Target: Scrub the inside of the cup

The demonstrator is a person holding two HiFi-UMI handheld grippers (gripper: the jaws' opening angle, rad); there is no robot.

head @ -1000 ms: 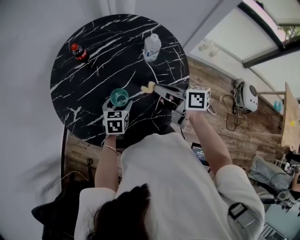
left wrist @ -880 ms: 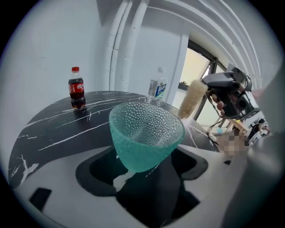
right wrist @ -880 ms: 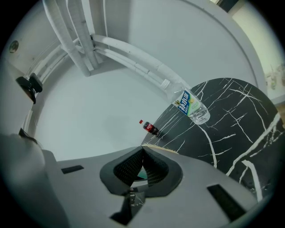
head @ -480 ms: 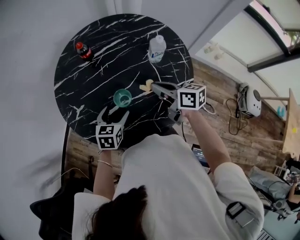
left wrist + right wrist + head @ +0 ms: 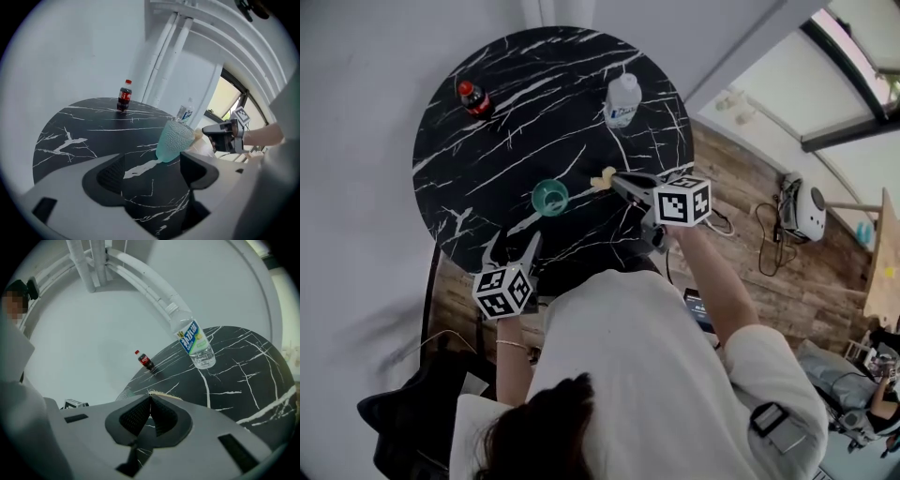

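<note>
- teal cup stands on the black marble table, toward my near edge and free of both tools. the cola bottle and water bottle sit well apart at the far side.
- my left gripper has its jaws spread with nothing between the pads. the cup is just ahead of the gap, untouched.
- my right gripper is clamped tight on a small yellow pad, which pokes out past the tips, near the cup on its right.
- the step in hand, as i judge it, is steadying the cup and getting the pad inside it.
- i'd bring the left jaws round the lower wall first and close gently. the cup looks light and narrow-footed, so a push from the pad alone would likely skid or tip it.
- then i'd tilt the right tool steeply so the pad goes in from above, clear of the rim, and wipe round the inner wall down to the bottom.
- only a short bit of pad shows beyond the tips, so i expect the jaws themselves must enter the mouth. whether they fit i can't tell from here.
- the cup is upright on its base with the mouth pointing up, so its long axis runs vertical. in the left gripper view its textured wall flares toward the rim.
</note>
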